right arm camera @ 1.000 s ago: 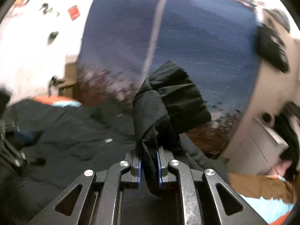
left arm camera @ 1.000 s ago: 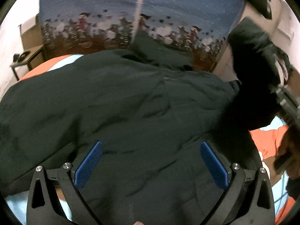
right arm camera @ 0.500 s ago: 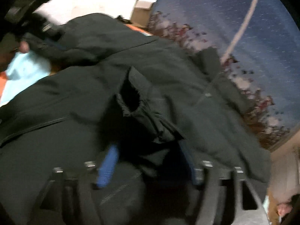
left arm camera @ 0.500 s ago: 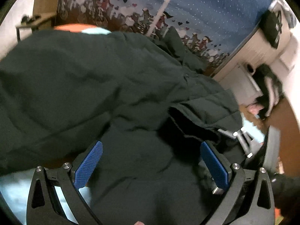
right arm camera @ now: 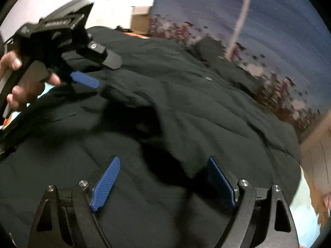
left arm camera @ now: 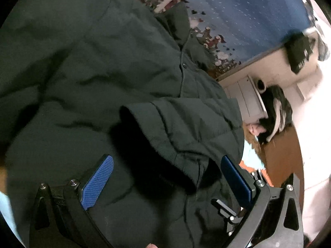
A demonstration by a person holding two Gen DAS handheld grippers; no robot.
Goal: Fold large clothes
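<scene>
A large dark jacket [left arm camera: 103, 78] lies spread over a bed and fills both views. One sleeve [left arm camera: 186, 128] is folded across its body, the cuff opening facing left. My left gripper [left arm camera: 167, 177] hovers open just above the jacket near that sleeve, nothing between its blue pads [left arm camera: 99, 181]. My right gripper [right arm camera: 163, 177] is also open over the jacket [right arm camera: 196, 107], its pads apart and gripping no cloth. In the right wrist view the left gripper [right arm camera: 99, 70] shows at the upper left, held by a hand [right arm camera: 18, 86].
A blue curtain [left arm camera: 238, 10] with a printed border hangs behind the bed. A white cabinet [left arm camera: 248, 97] with a dark heap of clothes [left arm camera: 277, 111] stands at the right. Orange and light-blue bedding [left arm camera: 250, 155] shows past the jacket's edge. A small brown box [right arm camera: 140, 16] stands by the white wall.
The right gripper opened and let go of the sleeve it held up; the sleeve now lies across the jacket. Both grippers came down closer to the cloth, and the left one rolled.
</scene>
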